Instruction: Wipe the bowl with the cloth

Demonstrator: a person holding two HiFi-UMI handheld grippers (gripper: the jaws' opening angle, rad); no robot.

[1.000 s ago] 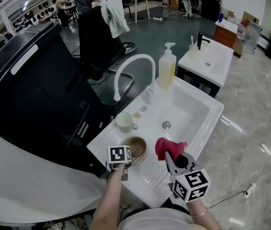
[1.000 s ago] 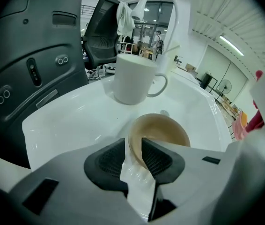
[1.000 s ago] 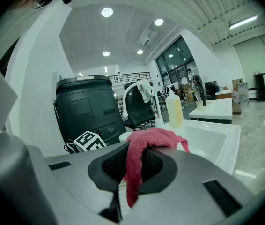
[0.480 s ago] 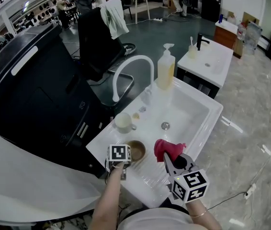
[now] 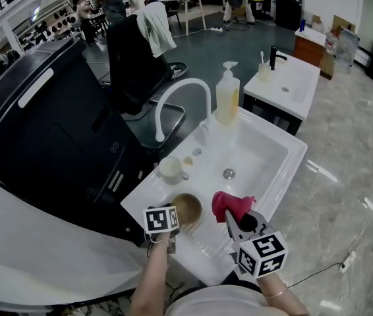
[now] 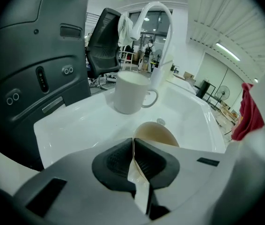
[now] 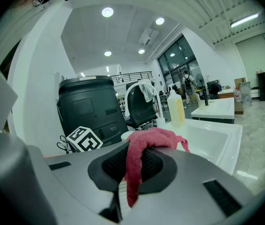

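Observation:
A small brown bowl sits on the drainboard of the white sink, near its front left. My left gripper is at the bowl's near edge. In the left gripper view its jaws are closing tight and the black pads press on the thin rim of the bowl. A red cloth hangs bunched from my right gripper, just right of the bowl. In the right gripper view the cloth is pinched between the pads of the right gripper.
A white mug stands behind the bowl. A curved white faucet and a yellow soap bottle stand at the back of the basin. A black appliance stands to the left. A second washstand is at the far right.
The left gripper's cube has shifted slightly toward me, and the bowl now shows a little nearer. The right gripper and the cloth have stayed put.

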